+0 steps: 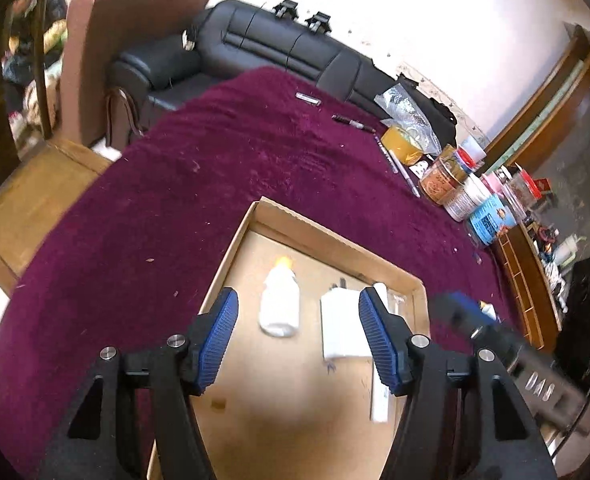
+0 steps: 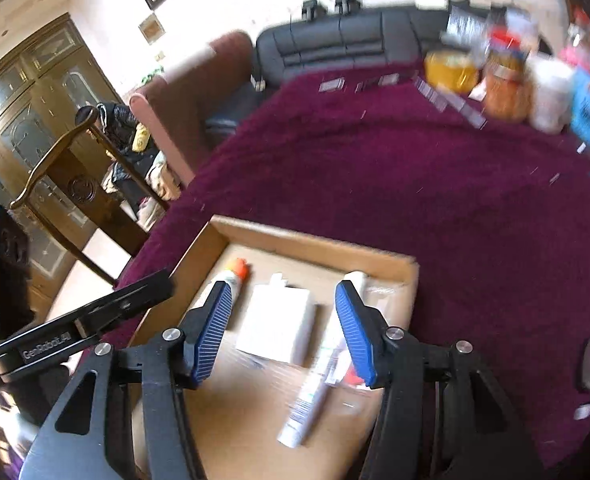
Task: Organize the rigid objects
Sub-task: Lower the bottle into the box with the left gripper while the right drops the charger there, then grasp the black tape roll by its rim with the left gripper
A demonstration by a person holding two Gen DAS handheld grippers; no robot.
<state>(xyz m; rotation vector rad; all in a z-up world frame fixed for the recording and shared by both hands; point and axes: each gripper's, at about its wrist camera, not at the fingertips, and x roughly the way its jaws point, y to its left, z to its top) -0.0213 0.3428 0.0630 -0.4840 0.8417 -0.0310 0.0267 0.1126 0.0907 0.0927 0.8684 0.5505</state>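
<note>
Two grippers hang over one shallow cardboard tray (image 1: 331, 246) that sits on a deep purple fuzzy cloth (image 1: 215, 168) covering the table. My left gripper (image 1: 299, 340) has its blue pads spread apart with nothing between them, and my right gripper (image 2: 283, 330) is likewise parted and holds nothing; both pairs of jaws stand above the tray floor. Three things lie in the tray that I can count: one white bottle with an orange cap (image 1: 279, 300) toward the left, one white rectangular box (image 1: 341, 326) in the middle, and one long white tube (image 2: 315, 396) toward the right, near the right wall. Beyond the far edge of the cloth runs a black leather sofa (image 1: 295, 48), with a brown armchair (image 1: 135, 40) to its left and a pale wall behind. At the far right of the cloth a crowded cluster of jars and tins (image 1: 463, 184) stands, alongside one roll of yellow tape (image 1: 405, 142) and a clear plastic bag (image 1: 409, 110); I cannot count the jars surely. Near them lie two pens (image 1: 403, 168) and one dark marker (image 1: 353, 122), and one small flat silver item (image 1: 308, 99) rests farther back. The middle of the cloth between tray and clutter is open. From the right wrist view a wooden chair (image 2: 71, 184) and a dark cabinet (image 2: 35, 92) stand off the left edge of the table.
</note>
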